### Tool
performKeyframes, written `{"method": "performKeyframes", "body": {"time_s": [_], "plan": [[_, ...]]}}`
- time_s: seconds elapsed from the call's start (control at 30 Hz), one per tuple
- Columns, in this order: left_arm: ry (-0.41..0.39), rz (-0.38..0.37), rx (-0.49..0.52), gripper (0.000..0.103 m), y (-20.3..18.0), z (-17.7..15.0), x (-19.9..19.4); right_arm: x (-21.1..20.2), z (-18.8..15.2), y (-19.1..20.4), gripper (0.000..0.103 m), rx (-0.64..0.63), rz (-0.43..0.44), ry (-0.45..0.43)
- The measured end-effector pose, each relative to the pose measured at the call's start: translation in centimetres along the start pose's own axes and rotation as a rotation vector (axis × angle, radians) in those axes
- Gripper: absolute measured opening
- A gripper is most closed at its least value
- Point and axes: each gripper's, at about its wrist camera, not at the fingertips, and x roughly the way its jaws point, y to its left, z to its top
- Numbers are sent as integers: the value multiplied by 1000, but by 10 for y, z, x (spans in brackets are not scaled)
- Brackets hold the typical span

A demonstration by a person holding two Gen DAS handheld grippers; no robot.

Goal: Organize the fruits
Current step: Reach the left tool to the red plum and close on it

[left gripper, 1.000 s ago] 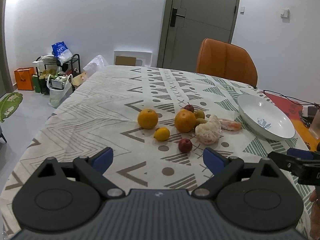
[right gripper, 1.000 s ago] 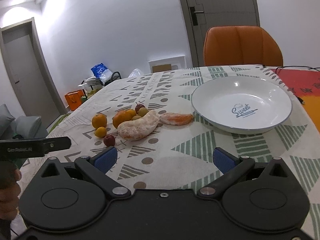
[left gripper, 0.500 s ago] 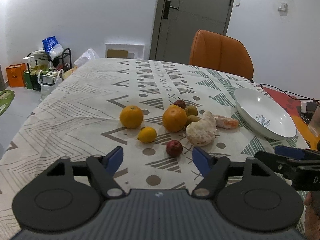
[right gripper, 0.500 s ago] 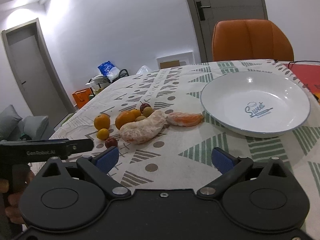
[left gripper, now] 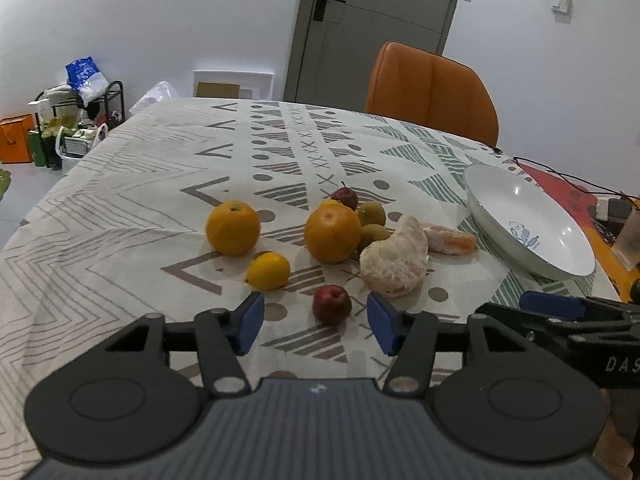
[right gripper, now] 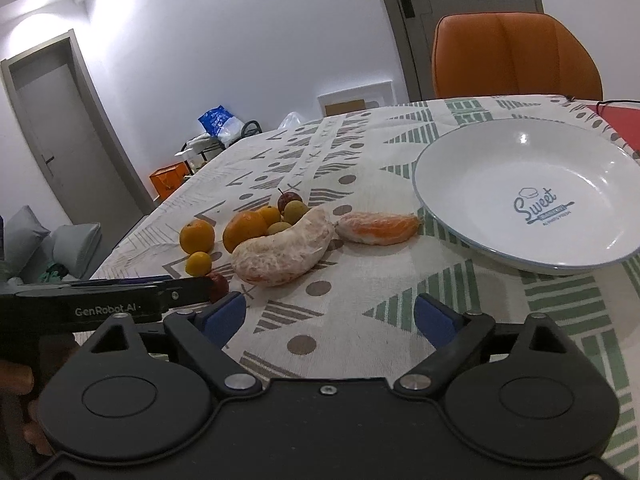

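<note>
Risk note: left claw narrowing on the nearest small red fruit, nothing gripped yet.

White plate (left gripper: 532, 240) sits empty, well off to the right of the left gripper (left gripper: 316, 322); peeled pomelo piece (left gripper: 396, 258) lies just beyond its right pad (left gripper: 382, 322). Its jaws have just been closing, half-wide, small red fruit (left gripper: 332, 303) between but untouched. Round fruit could squirt out and roll; the pad could nudge the pomelo. Right gripper (right gripper: 330, 314) wide, empty.

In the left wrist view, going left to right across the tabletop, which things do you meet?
Lone orange → small yellow citrus → small red fruit → large peeled citrus piece → small peeled orange segment → white plate. The clustered orange, far red fruit and greenish fruits overlap, so they are left out.
</note>
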Motion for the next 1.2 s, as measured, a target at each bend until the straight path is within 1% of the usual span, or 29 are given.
{"method": "performKeyframes", "body": {"time_s": [0.07,0.1,0.17,0.2,0.27,0.33,0.43,0.67,0.97,1.2], "plan": [[13,-9,-4,46,0,0,6,2,1,-1,90,3,-2,3],[20,-11,-8,44,0,0,9,4,1,-2,89,7,-2,7],[13,-9,-11,37,1,1,13,7,2,-2,88,9,-2,16],[11,-13,-12,36,1,1,14,9,3,-2,88,9,-2,20],[13,-28,-16,25,2,3,15,11,4,0,88,6,0,25],[18,-35,-22,22,4,4,15,15,5,3,88,-1,3,32],[15,-43,-30,22,9,4,11,21,9,10,88,-16,10,42],[-1,-14,-63,22,28,4,3,37,13,23,89,-39,15,75],[-15,24,-97,22,50,5,-3,52,17,37,103,-76,1,81],[-19,41,-108,22,59,6,-5,63,20,44,103,-101,-13,79]]}}
